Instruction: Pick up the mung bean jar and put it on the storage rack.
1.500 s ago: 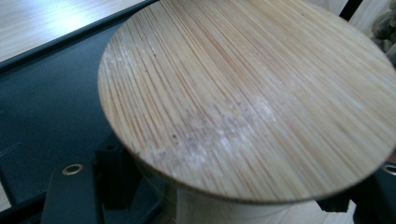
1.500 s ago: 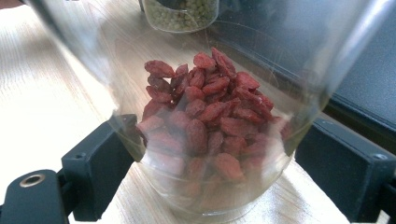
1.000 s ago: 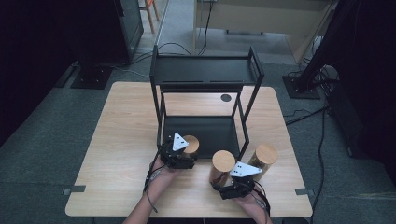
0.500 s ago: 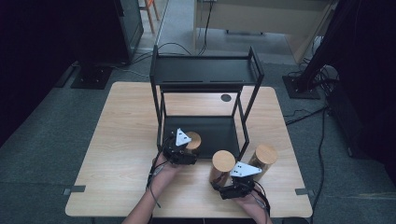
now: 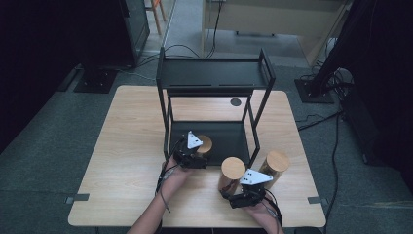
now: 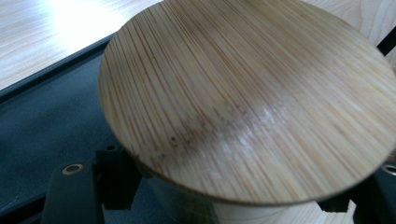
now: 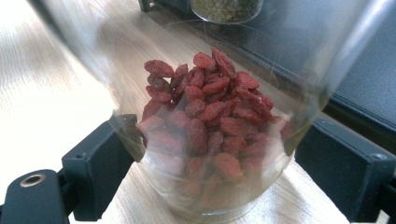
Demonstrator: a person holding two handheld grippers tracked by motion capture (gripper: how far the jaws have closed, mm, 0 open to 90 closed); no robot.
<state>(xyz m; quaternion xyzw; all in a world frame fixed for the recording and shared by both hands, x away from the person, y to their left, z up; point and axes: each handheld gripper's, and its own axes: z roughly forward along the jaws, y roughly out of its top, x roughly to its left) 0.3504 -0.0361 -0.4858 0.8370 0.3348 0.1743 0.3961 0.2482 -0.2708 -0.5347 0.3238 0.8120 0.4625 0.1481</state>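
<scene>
Left gripper (image 5: 195, 155) is sitting at the front edge of the rack's (image 5: 214, 78) bottom shelf, roughly 7 o'clock from the rack's middle in the high view, w/ its jaws closed in on a small jar (image 5: 204, 144). In the left gripper view the jar's bamboo lid (image 6: 247, 98) is taking up most of the pic and the black jaws are pressing on the glass just under it at 7 and 4 o'clock, so it's holding the jar. The jar is standing upright on the dark shelf, near its front.

Right gripper (image 5: 238, 192) is gripping another jar (image 5: 231, 173) on the table (image 5: 126, 141), at about 5 o'clock from the rack, just outside its front leg. Right gripper view: berry jar (image 7: 210, 121) is full of red dried berries, jaws are clamping the glass on both sides near the base, bottom looking like it's touching the wood. A third jar (image 5: 275, 165) is standing just beside it at 3 o'clock, lid on. The green-stuff jar (image 7: 227, 9) is showing at 12 o'clock in that view.
</scene>
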